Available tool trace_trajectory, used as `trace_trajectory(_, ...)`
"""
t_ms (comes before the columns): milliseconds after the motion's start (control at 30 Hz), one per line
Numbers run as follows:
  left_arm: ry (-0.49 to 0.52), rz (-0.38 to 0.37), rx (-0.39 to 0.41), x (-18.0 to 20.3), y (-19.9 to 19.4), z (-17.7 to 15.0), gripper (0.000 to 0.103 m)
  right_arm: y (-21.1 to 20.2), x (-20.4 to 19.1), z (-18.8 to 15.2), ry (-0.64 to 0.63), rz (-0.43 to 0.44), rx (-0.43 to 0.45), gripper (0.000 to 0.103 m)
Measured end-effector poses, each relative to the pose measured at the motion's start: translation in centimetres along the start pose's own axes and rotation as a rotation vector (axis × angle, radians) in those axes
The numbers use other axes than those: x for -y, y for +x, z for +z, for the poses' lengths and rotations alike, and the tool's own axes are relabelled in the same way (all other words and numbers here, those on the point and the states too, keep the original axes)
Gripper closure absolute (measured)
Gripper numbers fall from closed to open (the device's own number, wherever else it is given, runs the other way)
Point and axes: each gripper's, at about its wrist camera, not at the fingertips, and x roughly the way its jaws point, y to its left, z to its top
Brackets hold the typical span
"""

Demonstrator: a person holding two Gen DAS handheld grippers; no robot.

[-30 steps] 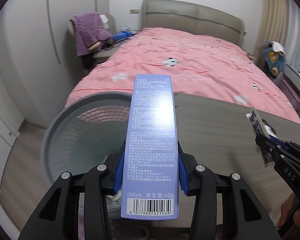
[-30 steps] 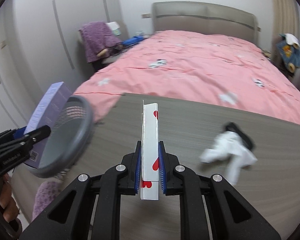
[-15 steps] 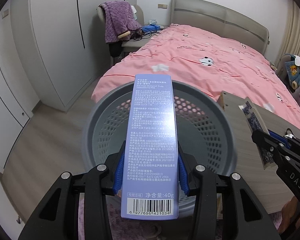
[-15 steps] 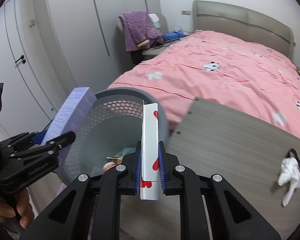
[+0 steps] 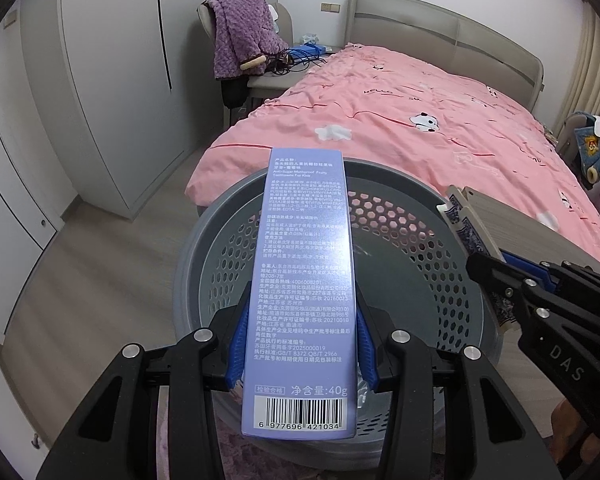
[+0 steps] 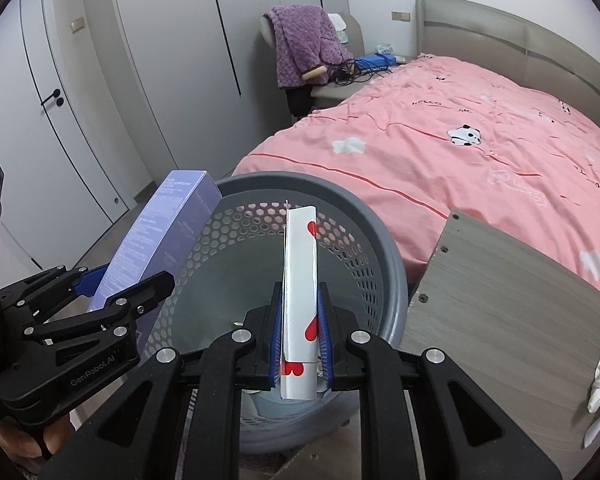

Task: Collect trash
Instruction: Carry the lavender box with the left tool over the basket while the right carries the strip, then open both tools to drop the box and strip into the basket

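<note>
Pink bed (image 5: 440,128), purple blanket (image 5: 240,36) on chair, wood-grain table (image 6: 512,312)

Perforated plastic basket (image 5: 440,240) (matt grey); glossy cardboard box (image 5: 304,280).

Our left gripper (image 5: 302,344) has matte black angular arms, each fitted with round silver screw heads, and ribbed blue pads (image 5: 236,348) lining the inner finger faces. Its side plate carries grey "GenRobot.AI" lettering. Our right gripper (image 6: 300,344) is built the same: black arms, silver screws, blue ribbed pads (image 6: 277,336). Its side plate reads "DAS" in grey.
</note>
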Motion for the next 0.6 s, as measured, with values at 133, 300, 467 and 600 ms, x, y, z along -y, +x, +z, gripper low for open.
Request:
trace_trajectory(133,-0.007,-0.006,-0.002,-0.1,0.0,-0.1,0.058,0.3,0.0,0.2,0.003,0.002,-0.004,0.085)
trace_trajectory(300,-0.017,0.009,0.003,-0.2,-0.3,-0.1,0.052,0.0,0.2,0.3,0.016,-0.007,0.017,0.065)
trace_trajectory(467,-0.015,0.045,0.022,-0.4,-0.8,-0.2,0.049,-0.3,0.1,0.2,0.018,-0.009,0.021,0.065)
trace_trajectory(600,-0.018,0.046,0.024,-0.5,-1.2,-0.3,0.048,-0.3,-0.1,0.1,0.013,-0.007,0.020,0.065)
